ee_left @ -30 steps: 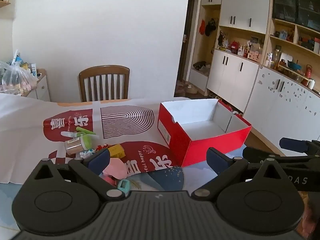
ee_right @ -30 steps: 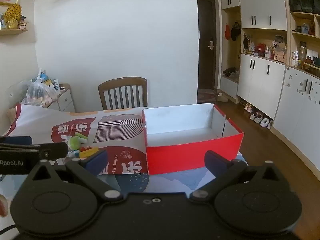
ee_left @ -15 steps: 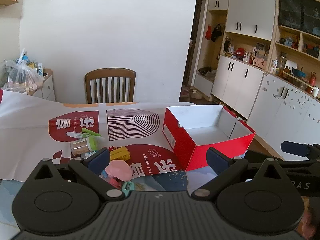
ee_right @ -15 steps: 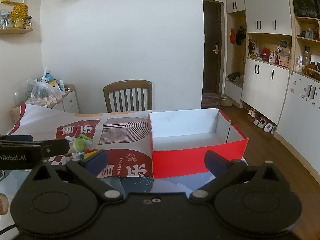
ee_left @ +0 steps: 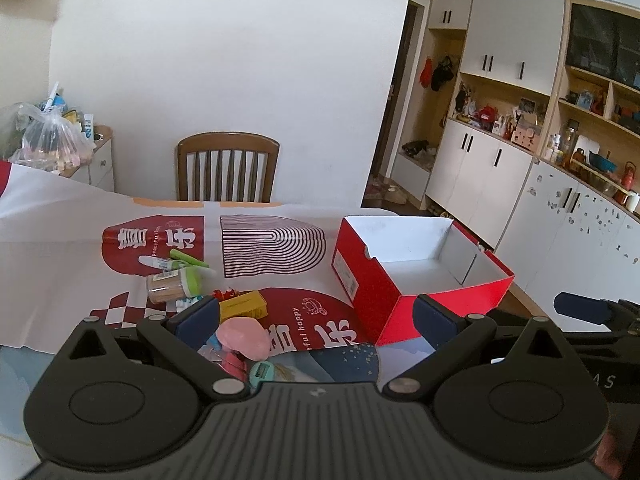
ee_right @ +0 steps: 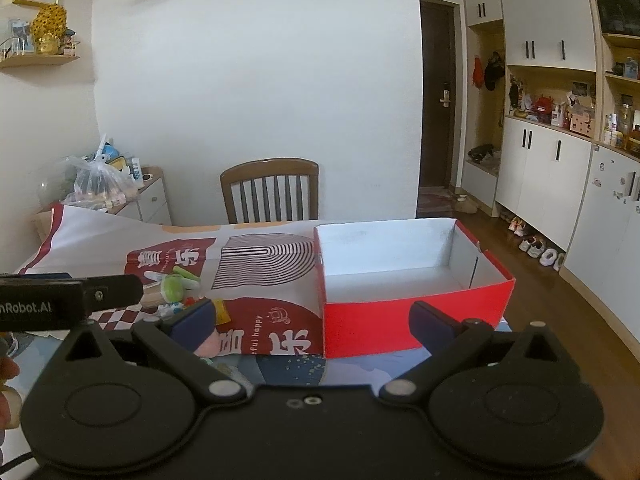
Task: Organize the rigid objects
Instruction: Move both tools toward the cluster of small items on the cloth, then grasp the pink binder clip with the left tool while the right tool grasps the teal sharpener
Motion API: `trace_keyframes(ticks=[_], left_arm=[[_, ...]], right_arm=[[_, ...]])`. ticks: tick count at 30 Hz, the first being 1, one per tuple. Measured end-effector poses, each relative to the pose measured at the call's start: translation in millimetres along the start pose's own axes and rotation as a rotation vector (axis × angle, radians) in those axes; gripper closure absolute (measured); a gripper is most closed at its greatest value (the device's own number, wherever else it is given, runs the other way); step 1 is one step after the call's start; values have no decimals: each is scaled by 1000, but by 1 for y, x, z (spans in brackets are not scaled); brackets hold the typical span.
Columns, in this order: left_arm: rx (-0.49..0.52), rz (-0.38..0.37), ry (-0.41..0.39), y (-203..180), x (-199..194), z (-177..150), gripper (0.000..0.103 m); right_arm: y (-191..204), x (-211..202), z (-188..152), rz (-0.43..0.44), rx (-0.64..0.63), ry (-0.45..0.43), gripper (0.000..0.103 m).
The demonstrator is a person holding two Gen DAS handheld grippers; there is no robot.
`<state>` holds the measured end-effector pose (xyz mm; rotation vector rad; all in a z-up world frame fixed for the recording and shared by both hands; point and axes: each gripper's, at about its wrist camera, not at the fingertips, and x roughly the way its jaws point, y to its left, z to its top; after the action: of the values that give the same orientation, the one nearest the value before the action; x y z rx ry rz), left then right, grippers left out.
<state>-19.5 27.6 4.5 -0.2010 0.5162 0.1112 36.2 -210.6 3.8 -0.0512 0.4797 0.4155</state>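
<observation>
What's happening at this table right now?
A person holds a two-finger gripper in each hand over a table spread with a printed cloth. Both the left gripper and the right gripper are open and hold nothing. A red box stands empty on the right. A heap of small items lies loose on the left: a pink object, a yellow box, a green-capped jar. Nothing is packed yet.
</observation>
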Motion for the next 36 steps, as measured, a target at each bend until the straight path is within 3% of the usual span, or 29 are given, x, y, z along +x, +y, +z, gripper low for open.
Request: trace_keyframes(ticks=[14, 19, 29, 36], left_arm=[[-13, 91, 5, 32, 23, -8, 0], [-41, 93, 40, 48, 41, -13, 0], [-67, 181, 118, 70, 88, -28, 1], [-70, 213, 181, 82, 115, -45, 1]], right_arm=[[24, 24, 1, 95, -81, 48, 0], [34, 44, 1, 150, -109, 87, 1], [38, 94, 0, 246, -164, 191, 4], [46, 131, -10, 324, -266, 268, 9]])
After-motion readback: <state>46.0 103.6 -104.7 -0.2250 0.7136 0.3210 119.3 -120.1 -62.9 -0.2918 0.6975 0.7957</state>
